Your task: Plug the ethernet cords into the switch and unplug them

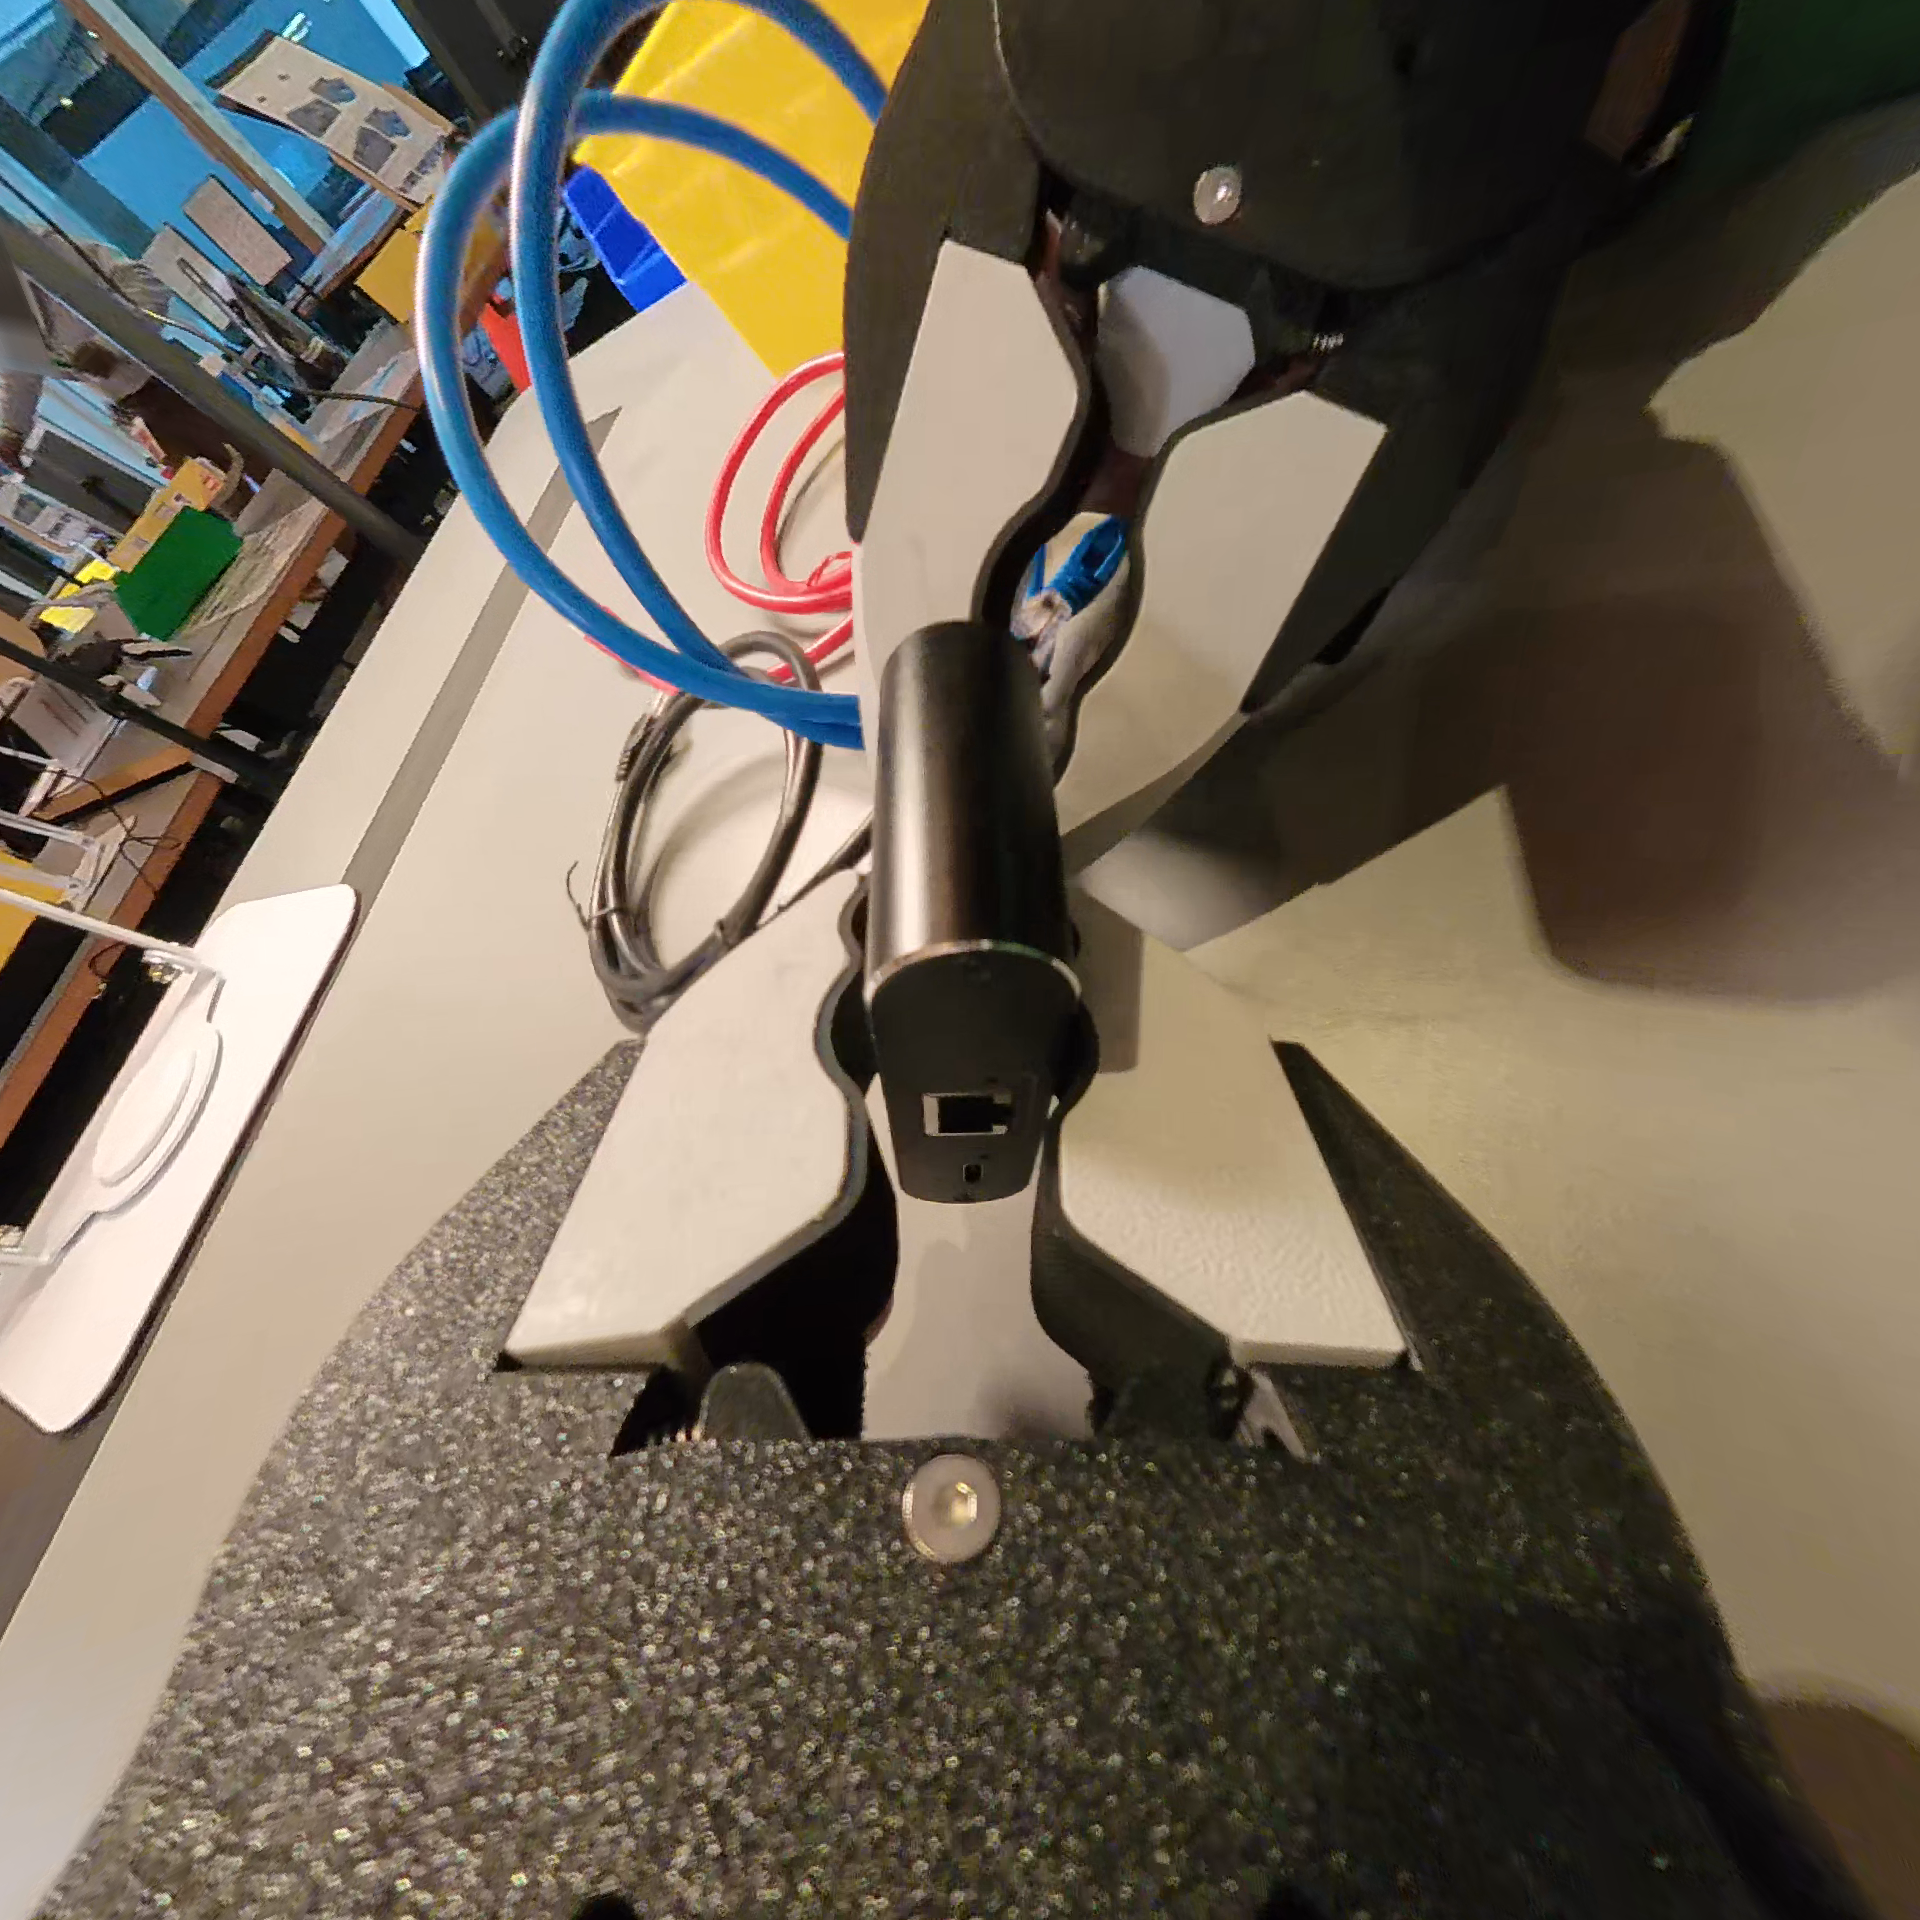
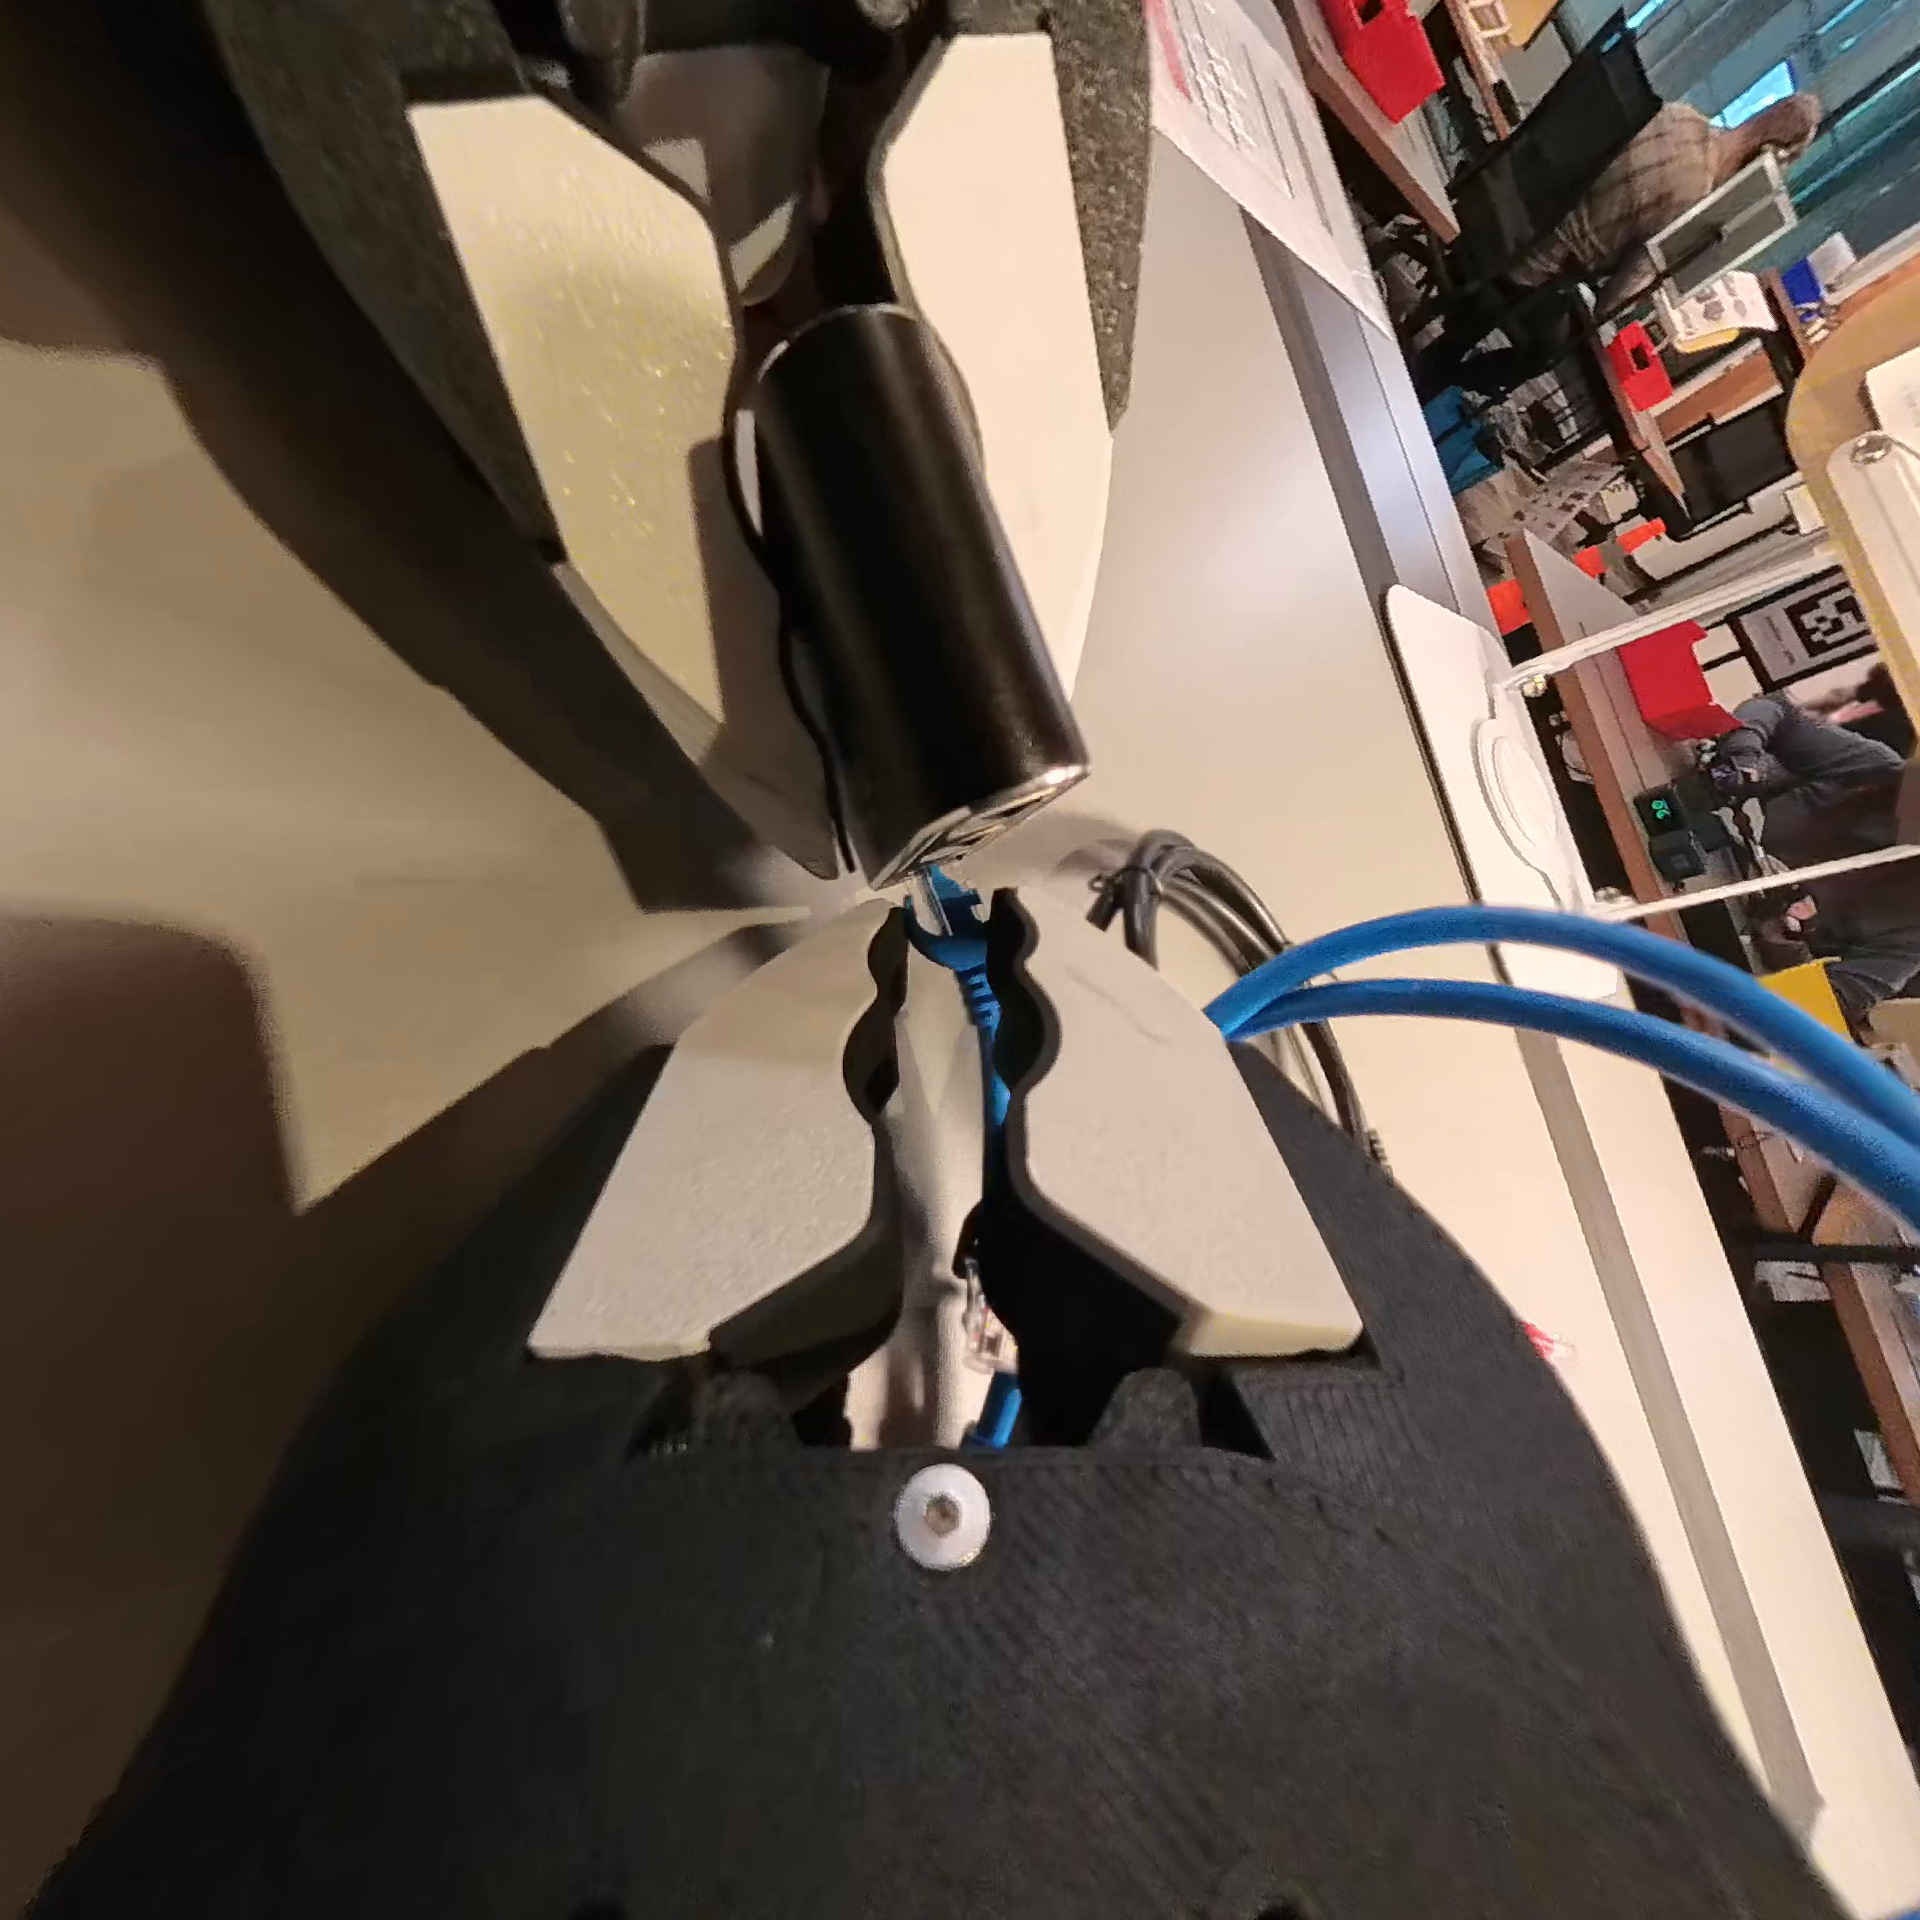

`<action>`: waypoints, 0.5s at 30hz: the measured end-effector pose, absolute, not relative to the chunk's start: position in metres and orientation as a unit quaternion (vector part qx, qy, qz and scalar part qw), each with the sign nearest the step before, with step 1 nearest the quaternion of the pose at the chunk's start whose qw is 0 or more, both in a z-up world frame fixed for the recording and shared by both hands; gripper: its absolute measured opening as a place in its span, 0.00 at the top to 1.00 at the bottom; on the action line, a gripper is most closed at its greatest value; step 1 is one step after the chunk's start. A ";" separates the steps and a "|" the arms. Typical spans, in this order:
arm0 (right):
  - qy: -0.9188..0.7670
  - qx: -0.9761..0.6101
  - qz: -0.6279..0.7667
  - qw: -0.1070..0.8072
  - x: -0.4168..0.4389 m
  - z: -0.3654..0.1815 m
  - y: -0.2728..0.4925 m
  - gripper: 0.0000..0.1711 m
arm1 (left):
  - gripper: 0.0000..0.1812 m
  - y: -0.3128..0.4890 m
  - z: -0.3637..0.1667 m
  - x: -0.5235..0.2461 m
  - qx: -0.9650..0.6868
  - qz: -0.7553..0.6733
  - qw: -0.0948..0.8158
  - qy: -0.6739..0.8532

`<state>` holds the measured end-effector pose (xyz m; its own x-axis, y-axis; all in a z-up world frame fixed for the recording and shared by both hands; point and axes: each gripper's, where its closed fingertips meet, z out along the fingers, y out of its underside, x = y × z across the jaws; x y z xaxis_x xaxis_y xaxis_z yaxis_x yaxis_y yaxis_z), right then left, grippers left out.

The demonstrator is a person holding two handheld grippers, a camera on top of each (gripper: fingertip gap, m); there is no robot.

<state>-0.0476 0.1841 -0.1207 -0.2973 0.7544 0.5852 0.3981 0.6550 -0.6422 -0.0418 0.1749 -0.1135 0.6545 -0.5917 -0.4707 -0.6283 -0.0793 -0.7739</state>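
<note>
My left gripper [image 1: 971, 997] is shut on the black tube-shaped switch [image 1: 966, 810] and holds it above the white table [image 1: 468, 935]. The switch's near end shows an empty port [image 1: 971, 1114]. My right gripper [image 2: 951, 925] faces it, shut on the plug end of a blue ethernet cord [image 2: 982, 1029]. The cord's clear plug tip [image 2: 925, 894] touches the switch's other end [image 2: 966, 821]; I cannot tell how deep it sits. The cord loops away, seen in the right wrist view [image 2: 1558, 997] and the left wrist view [image 1: 540, 436]. The right gripper [image 1: 1070, 582] also shows in the left wrist view.
A red cord [image 1: 779, 499] and a coiled black cable [image 1: 686, 831] lie on the table beyond the switch. A white stand base [image 1: 177, 1122] sits near the table's edge. A yellow bin [image 1: 748, 156] stands behind. Workbenches and people are beyond the table [image 2: 1714, 312]. My two grippers' fingertips are within a few centimetres of each other.
</note>
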 end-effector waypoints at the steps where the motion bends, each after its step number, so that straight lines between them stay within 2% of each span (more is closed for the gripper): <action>1: -0.779 -0.374 0.192 0.466 -0.048 -0.120 0.185 0.91 | 0.84 0.175 -0.113 -0.042 -0.734 0.020 0.539 0.413; 15: -0.737 -0.397 0.134 0.531 -0.052 -0.106 0.199 0.91 | 0.84 0.187 -0.104 -0.049 -0.733 0.094 0.561 0.374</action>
